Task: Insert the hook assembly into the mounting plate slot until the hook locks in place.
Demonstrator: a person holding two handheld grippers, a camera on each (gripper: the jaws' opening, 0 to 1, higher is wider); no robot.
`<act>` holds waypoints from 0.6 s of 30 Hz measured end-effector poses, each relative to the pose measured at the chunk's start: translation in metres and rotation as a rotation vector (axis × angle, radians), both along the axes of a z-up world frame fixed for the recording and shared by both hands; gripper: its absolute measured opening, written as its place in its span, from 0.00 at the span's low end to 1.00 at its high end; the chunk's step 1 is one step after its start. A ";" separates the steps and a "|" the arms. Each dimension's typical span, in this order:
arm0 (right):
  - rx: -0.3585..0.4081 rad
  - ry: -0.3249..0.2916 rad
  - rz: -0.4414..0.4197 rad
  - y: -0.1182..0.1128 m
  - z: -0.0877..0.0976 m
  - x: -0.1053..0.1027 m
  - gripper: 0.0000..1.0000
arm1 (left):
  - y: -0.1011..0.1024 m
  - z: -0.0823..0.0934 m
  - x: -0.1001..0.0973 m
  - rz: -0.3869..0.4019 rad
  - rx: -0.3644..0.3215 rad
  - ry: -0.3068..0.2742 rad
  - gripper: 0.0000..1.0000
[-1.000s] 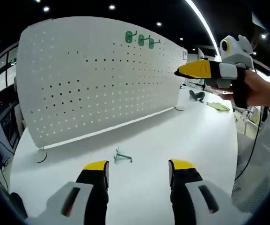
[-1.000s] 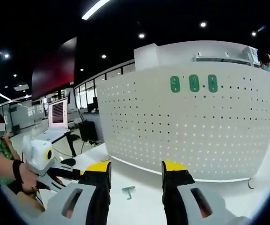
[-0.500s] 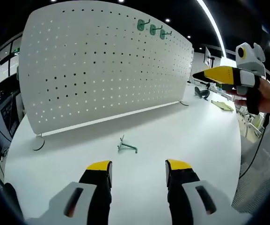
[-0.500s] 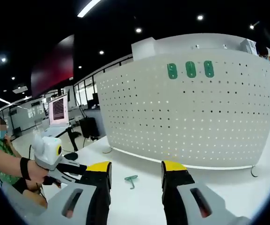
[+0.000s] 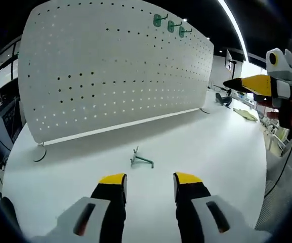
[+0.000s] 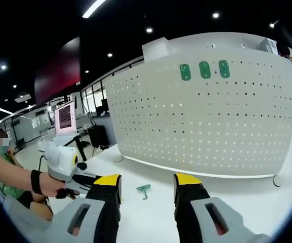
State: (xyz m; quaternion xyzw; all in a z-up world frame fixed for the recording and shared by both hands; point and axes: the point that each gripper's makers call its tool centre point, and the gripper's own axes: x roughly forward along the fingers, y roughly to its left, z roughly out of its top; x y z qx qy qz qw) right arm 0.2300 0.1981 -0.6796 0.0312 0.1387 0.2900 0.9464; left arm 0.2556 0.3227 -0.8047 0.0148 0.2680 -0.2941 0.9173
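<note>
On the white table (image 5: 216,152), left gripper view, the loose green hook (image 5: 141,159) lies beyond the spread left gripper (image 5: 150,180), near the pegboard (image 5: 110,71). Right gripper view: the right gripper (image 6: 146,181) is spread too; the thin hook could skid when pinched.

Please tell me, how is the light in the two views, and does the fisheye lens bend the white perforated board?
Left gripper view: even overhead light; the white perforated metal board bows strongly, and the small green metal hook on the white table casts a faint shadow. Right gripper view: the board curves as well, dark ceiling with bright spot lamps, and the hook looks small and soft.
</note>
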 end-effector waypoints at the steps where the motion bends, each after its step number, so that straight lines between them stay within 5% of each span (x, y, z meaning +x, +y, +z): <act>1: -0.002 0.005 0.000 0.000 -0.001 -0.001 0.41 | 0.000 -0.001 0.002 0.000 0.001 -0.001 0.36; 18: -0.009 0.059 0.015 0.000 -0.021 -0.013 0.38 | -0.003 -0.017 0.019 0.000 0.021 0.019 0.28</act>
